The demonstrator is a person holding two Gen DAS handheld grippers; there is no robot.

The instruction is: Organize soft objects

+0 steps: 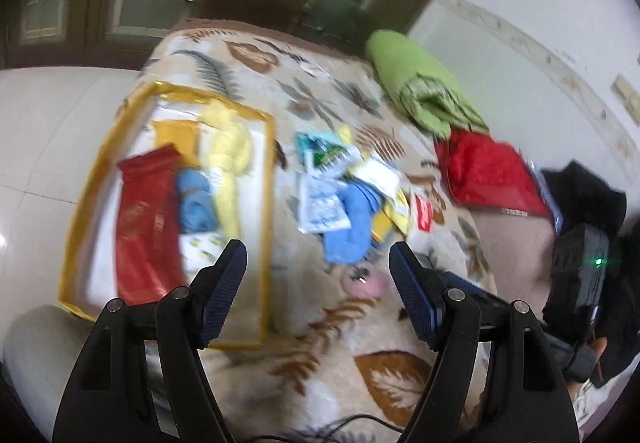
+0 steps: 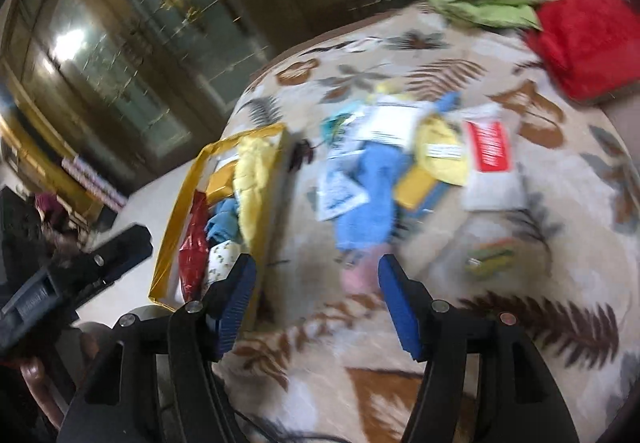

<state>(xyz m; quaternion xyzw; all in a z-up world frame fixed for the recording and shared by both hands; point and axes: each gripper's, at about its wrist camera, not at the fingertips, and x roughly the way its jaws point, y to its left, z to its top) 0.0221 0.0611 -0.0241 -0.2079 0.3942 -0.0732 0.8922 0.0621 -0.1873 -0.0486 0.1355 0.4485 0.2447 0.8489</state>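
At far left, a shallow tray with a gold-yellow rim lies on a bed covered in a cream blanket printed with brown leaves. Inside the tray sit a red packet, a folded blue cloth and a yellow cloth, packed close together. Just right of the tray, loose on the blanket, is a heap of soft things: a light blue cloth with white and yellow packets around it (the blur hides their labels). A small pink item lies nearer the cameras. Further right, toward the wall, rest a rolled green quilt and a red cushion.

The left gripper hangs above the blanket between tray and heap, its blue-padded jaws spread wide with nothing in them. The right gripper is likewise wide apart and empty, the pink item showing between its fingers but lying on the blanket below.
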